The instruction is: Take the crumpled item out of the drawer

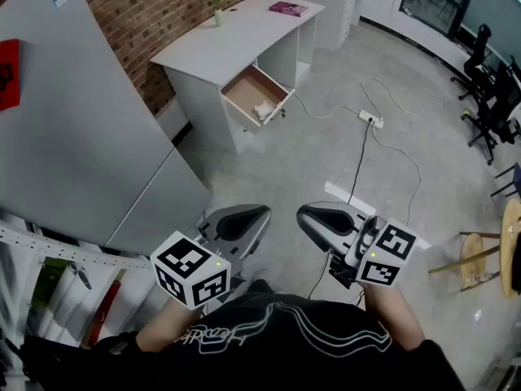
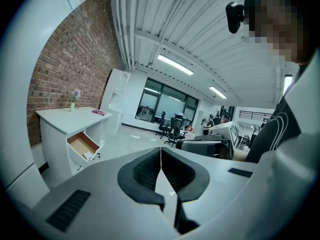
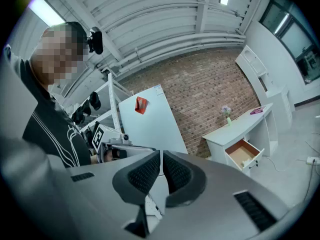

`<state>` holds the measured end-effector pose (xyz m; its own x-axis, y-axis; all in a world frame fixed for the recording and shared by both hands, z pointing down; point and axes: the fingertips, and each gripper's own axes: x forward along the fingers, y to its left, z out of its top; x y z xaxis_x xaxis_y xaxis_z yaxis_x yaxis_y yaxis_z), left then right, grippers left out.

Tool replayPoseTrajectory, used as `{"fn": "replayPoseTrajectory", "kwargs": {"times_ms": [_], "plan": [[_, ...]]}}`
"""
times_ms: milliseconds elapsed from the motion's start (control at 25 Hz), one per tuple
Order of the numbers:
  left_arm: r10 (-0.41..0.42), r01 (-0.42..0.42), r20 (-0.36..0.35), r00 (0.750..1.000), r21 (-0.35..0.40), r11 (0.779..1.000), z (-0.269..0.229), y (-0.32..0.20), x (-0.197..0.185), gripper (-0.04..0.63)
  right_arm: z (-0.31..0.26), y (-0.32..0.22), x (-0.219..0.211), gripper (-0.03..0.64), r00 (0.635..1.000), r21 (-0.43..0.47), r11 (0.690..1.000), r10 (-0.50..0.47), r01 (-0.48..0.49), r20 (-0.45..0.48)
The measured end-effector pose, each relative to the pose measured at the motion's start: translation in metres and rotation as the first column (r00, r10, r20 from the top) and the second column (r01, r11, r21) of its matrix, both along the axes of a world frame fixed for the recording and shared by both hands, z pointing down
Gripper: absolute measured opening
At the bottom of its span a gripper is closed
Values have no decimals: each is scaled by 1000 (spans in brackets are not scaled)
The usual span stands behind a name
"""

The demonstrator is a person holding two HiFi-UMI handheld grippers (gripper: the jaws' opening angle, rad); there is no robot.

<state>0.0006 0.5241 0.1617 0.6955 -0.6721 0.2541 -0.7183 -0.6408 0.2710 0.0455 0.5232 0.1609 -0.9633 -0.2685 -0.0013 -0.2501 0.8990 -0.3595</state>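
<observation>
Meanwhile, across a grey concrete floor [image 1: 326,153], a crumpled white item [image 1: 264,110] lies just inside the front panel of an open, wood-lined drawer [image 1: 248,92]. The drawer sits under a smooth white tabletop [image 1: 220,43] beside a red brick wall [image 1: 163,6]. Well apart from it, the left tool [image 1: 259,216] and right tool [image 1: 305,216] are closed and empty, their ribbed black pads [image 2: 141,171] together.
</observation>
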Motion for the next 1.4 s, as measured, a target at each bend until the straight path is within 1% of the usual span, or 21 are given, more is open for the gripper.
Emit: {"fn": "replayPoseTrajectory", "kwargs": {"times_ms": [200,400,600,760,920,1080,1200,1400], "plan": [[1,-1,9,1000,15,1000,-7,14,17,25,-6,12,16,52,1000,19,1000,8,-8,-14],[10,-10,3,1000,38,999,-14,18,25,25,-13,16,26,52,1000,32,999,23,-22,-10],[21,-21,3,1000,44,999,-14,8,29,25,-11,5,33,52,999,35,998,55,-54,-4],[15,-15,-5,1000,41,999,-8,-14,23,25,-2,-17,33,52,998,27,997,66,-65,-7],[10,-9,-22,1000,22,1000,9,-49,13,25,15,-50,28,52,997,2,997,78,-78,-18],[16,-15,-39,999,5,1000,23,-100,5,25,29,-100,20,52,996,-17,996,85,-86,-37],[33,-34,-40,999,-15,999,37,-155,-10,25,40,-155,4,52,994,-38,994,103,-104,-36],[62,-65,-32,998,-99,993,68,-262,-37,25,68,-260,-22,54,989,-122,983,133,-140,-63]]}}
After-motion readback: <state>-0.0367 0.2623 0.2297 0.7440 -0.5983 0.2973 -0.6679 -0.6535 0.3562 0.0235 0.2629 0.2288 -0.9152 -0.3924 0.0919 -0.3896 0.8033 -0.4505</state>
